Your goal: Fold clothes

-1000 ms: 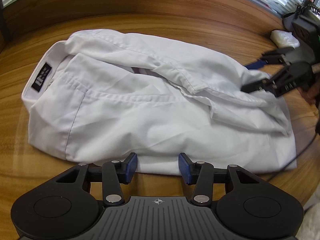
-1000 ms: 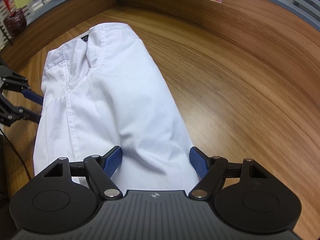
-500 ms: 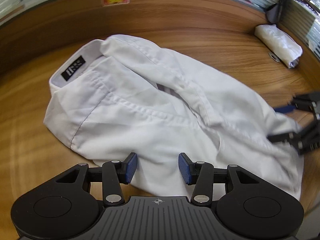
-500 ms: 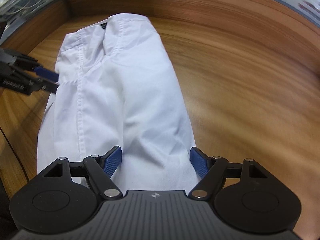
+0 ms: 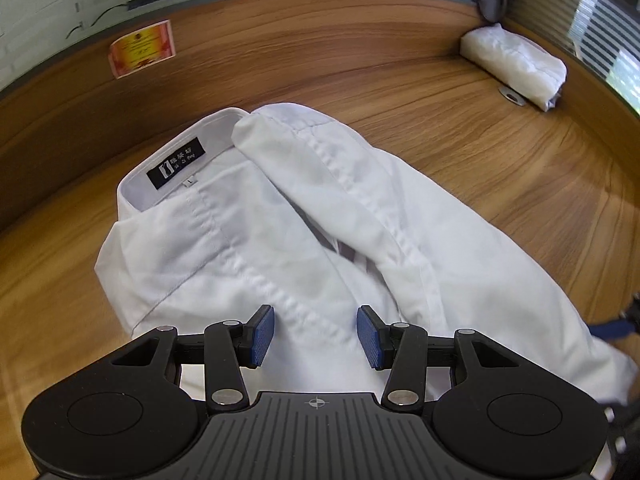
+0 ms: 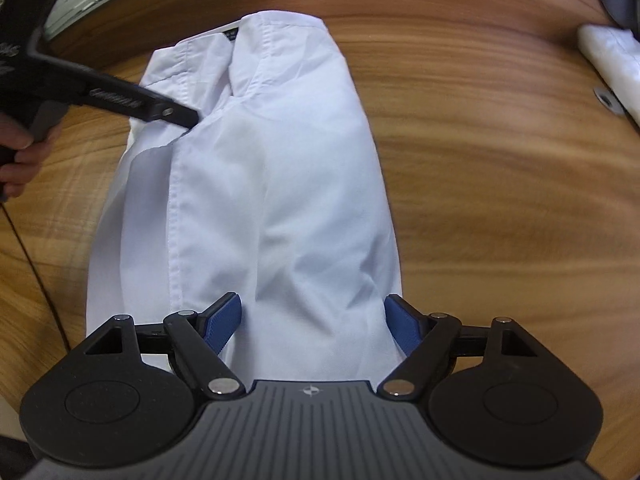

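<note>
A white shirt (image 5: 320, 240) lies folded lengthwise on the wooden table (image 5: 500, 160), its collar with a black label (image 5: 176, 168) at the far end. My left gripper (image 5: 316, 336) hovers half open over the shirt's near side below the collar, with nothing pinched. From the right wrist, the left gripper's fingertip (image 6: 176, 114) sits at the shirt's (image 6: 300, 180) left edge. My right gripper (image 6: 314, 326) stands wide over the hem end, its jaws opening, with cloth lying between the pads but not pressed. A blue pad (image 5: 612, 328) of it shows at the right edge.
A folded white bundle (image 5: 516, 64) (image 6: 612, 64) lies at the back right by the wooden back panel, which carries a red-and-yellow sticker (image 5: 142, 48). A black cable (image 6: 32, 248) runs over the table at the left, below a hand (image 6: 20, 152).
Both grippers have swung round the shirt. The left one moved towards the collar end. The right one now looks straight up the shirt from the hem, jaws slightly wider.
</note>
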`<state>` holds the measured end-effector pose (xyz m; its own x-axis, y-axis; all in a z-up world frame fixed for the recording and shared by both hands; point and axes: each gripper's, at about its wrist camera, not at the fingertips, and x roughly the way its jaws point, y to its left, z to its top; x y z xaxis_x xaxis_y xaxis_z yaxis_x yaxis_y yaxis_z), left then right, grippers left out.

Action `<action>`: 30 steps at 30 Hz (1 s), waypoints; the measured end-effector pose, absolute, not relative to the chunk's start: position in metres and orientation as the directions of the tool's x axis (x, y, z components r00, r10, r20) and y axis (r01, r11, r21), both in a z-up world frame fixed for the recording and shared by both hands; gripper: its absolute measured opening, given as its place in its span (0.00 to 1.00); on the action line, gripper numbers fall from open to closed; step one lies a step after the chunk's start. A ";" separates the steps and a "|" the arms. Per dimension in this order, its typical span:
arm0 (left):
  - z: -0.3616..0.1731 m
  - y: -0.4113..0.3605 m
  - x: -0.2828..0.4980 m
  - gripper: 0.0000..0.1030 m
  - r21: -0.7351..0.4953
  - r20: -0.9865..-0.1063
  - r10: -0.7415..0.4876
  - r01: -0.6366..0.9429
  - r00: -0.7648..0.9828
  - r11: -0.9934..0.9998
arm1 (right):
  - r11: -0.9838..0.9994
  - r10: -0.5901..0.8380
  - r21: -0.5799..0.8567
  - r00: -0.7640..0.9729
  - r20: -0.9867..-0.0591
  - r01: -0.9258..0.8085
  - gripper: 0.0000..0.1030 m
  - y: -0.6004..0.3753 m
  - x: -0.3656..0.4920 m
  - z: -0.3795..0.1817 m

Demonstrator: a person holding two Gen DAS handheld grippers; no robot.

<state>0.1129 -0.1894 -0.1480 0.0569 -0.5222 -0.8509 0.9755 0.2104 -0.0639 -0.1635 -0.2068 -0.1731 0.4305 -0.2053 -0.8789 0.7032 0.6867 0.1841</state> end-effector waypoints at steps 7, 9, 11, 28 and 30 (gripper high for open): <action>-0.139 -0.186 0.126 0.48 -0.047 -0.826 -0.560 0.981 0.067 0.187 | 0.731 -0.137 0.213 0.446 -0.885 0.648 0.83 -0.160 -0.142 -0.160; -0.128 -0.173 0.129 0.48 -0.040 -0.810 -0.581 0.982 0.077 0.186 | 0.772 -0.127 0.199 0.453 -0.882 0.604 0.83 -0.151 -0.139 -0.153; -0.115 -0.155 0.129 0.48 -0.034 -0.793 -0.602 0.982 0.087 0.188 | 0.812 -0.124 0.181 0.467 -0.875 0.555 0.83 -0.144 -0.141 -0.143; -0.097 0.003 0.041 0.54 -0.038 -0.813 -0.577 0.982 0.078 0.186 | 0.988 -0.012 -0.102 0.601 -0.799 -0.116 0.81 -0.102 -0.205 -0.099; -0.102 0.011 0.028 0.54 -0.048 -0.825 -0.563 0.984 0.057 0.170 | 0.993 0.015 -0.061 0.609 -0.793 -0.103 0.73 -0.105 -0.199 -0.104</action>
<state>0.0282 0.0106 -0.1020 0.0569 -0.5627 -0.8247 0.9842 0.1701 -0.0481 -0.1993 -0.1049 -0.1037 0.6089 0.0150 -0.7931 -0.1034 0.9928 -0.0606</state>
